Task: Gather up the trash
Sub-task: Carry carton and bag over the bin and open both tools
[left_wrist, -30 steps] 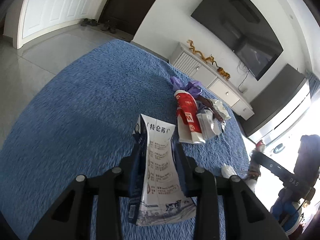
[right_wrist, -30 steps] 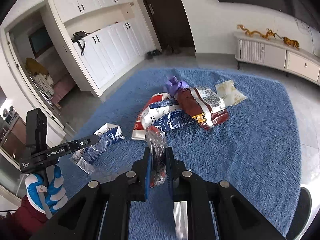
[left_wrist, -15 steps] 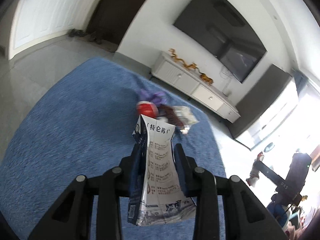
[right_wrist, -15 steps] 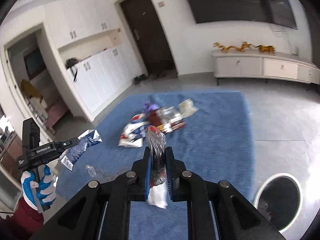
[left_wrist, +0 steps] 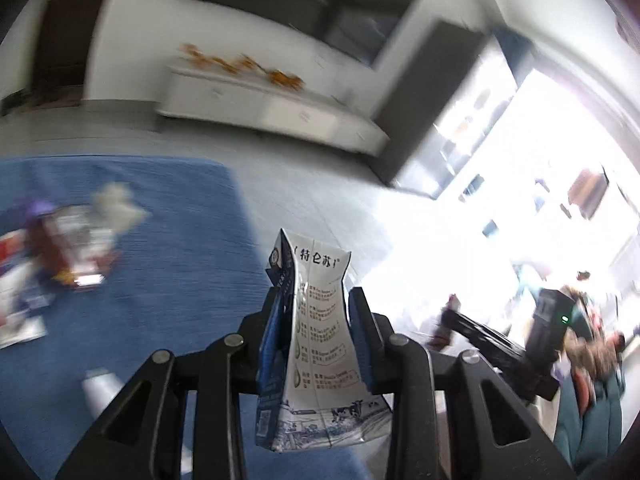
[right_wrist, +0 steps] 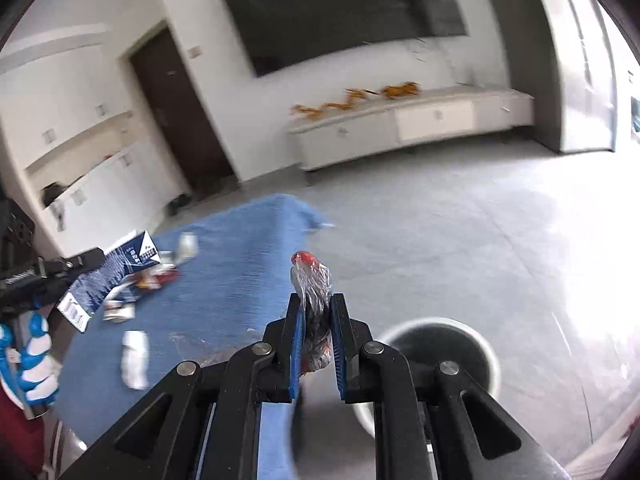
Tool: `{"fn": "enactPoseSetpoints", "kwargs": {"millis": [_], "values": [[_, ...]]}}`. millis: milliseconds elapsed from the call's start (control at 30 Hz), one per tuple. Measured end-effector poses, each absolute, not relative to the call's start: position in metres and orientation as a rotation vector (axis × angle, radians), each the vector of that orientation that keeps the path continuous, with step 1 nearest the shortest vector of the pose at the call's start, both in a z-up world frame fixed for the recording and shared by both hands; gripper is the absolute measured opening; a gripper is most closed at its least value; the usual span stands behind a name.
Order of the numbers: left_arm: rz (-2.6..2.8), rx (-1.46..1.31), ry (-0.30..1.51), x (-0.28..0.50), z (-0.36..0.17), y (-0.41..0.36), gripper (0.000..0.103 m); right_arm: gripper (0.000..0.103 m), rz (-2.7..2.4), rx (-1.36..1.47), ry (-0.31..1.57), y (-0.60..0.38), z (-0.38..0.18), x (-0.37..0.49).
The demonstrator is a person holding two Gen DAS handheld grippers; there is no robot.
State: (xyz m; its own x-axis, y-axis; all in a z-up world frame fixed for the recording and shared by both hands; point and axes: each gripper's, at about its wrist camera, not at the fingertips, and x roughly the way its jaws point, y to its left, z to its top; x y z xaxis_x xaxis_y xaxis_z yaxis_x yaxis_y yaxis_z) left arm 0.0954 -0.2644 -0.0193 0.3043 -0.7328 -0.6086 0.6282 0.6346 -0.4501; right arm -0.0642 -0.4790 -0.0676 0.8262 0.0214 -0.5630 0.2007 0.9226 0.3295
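Here left gripper clamps milk carton; right gripper clamps crumpled wrapper.

- Left wrist view: mounted on the left gripper, looking forward and down along its fingers, close behind the carton clamped there; blurred.
- Faces over the rug corner to grey floor, the low cabinet, the TV and a bright window at right.
- Right wrist view: mounted on the right gripper, angled down, close behind a wrapper; bin just past the fingers.
- Shared by both: rug, trash pile, cabinet, TV.
- Each sees the other: right gripper at the left view's lower right, left gripper with carton at the right view's left edge.
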Motion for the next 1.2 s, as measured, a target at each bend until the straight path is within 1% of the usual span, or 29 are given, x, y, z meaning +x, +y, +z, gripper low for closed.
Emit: {"fn": "enactPoseSetpoints", "kwargs": {"millis": [200, 300, 400, 433, 467, 533, 567, 700, 833, 1067, 1200], "values": [[-1.009, -0.021, 1.023, 0.089, -0.071, -0.393, 0.031, 0.013, -0.21, 0.474, 0.674, -0.539, -0.124, -0.064], [-1.009, 0.021, 1.083, 0.09, -0.099, -0.434, 0.035, 0.013, -0.247, 0.494, 0.725, -0.554, -0.15, -0.055], [-1.024, 0.053, 1.131, 0.091, -0.119, -0.46, 0.035, 0.016, -0.277, 0.502, 0.771, -0.563, -0.172, -0.047], [-1.026, 0.054, 1.138, 0.091, -0.122, -0.465, 0.037, 0.023, -0.285, 0.507, 0.784, -0.567, -0.178, -0.045], [-1.024, 0.051, 1.144, 0.092, -0.123, -0.468, 0.044, 0.033, -0.291, 0.511, 0.79, -0.57, -0.181, -0.044], [-1.016, 0.037, 1.144, 0.094, -0.123, -0.472, 0.048, 0.042, -0.315, 0.518, 0.801, -0.575, -0.188, -0.045], [-1.016, 0.034, 1.143, 0.096, -0.122, -0.474, 0.048, 0.042, -0.323, 0.523, 0.802, -0.577, -0.191, -0.047], [-0.992, 0.034, 1.1, 0.104, -0.115, -0.459, 0.048, 0.042, -0.334, 0.531, 0.803, -0.578, -0.192, -0.05], [-0.962, 0.008, 1.032, 0.1, -0.1, -0.426, 0.048, 0.042, -0.341, 0.532, 0.787, -0.578, -0.184, -0.057], [-0.926, 0.02, 0.912, 0.088, -0.062, -0.357, 0.048, 0.042, -0.328, 0.495, 0.706, -0.555, -0.14, -0.07], [-0.887, -0.004, 0.88, 0.085, -0.043, -0.302, 0.048, 0.043, -0.302, 0.441, 0.636, -0.527, -0.1, -0.077]]}}
